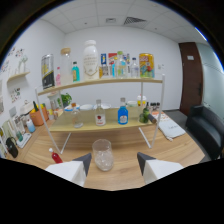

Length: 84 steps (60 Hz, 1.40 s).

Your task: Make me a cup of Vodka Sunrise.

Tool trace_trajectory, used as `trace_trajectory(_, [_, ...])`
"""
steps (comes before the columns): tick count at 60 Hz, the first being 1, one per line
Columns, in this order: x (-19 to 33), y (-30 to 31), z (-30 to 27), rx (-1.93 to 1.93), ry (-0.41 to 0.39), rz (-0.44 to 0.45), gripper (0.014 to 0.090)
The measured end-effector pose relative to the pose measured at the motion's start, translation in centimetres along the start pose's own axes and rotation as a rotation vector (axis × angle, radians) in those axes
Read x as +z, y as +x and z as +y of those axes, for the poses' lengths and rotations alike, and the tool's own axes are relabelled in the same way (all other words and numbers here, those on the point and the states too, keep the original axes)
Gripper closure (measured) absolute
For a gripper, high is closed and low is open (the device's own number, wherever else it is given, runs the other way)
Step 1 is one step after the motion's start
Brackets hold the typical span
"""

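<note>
Closing the open hand-held gripper [114, 161] off-centre could tip the glass [103, 154] standing between its fingers.

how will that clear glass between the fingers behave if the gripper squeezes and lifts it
The glass looks smooth and rounded, so it may slip in the open gripper. It seems to hold ice, so probably bottom-heavy and steady. Clear glass is likely fragile; squeeze gently.

Gripper [113, 161] spread wide, clear glass [103, 154] between its fingers on the table [125, 150], bottle shelf [100, 126] beyond
</note>
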Motion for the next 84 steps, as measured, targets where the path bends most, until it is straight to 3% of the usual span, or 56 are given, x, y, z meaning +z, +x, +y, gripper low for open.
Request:
trace_trajectory(16, [0.4,8.6,-17.3,0.064,0.206,0.010,0.0190])
trace_trajectory(24, [3.7,10.7,-23.7,0.042,0.291,-0.032,0.0194])
trace_trajectory(31, [7.2,11.2,-26.6,-0.010,0.318,-0.060,0.0192])
trace_trajectory(42, [11.7,10.7,-27.3,-0.043,0.288,-0.112,0.0278])
trace_trajectory(51, [12.8,11.3,-27.6,-0.054,0.305,-0.094,0.0511])
trace_trajectory(67, [12.2,11.1,-27.7,-0.049,0.297,-0.083,0.0534])
trace_trajectory(84, [4.5,9.6,-26.2,0.018,0.322,-0.068,0.0540])
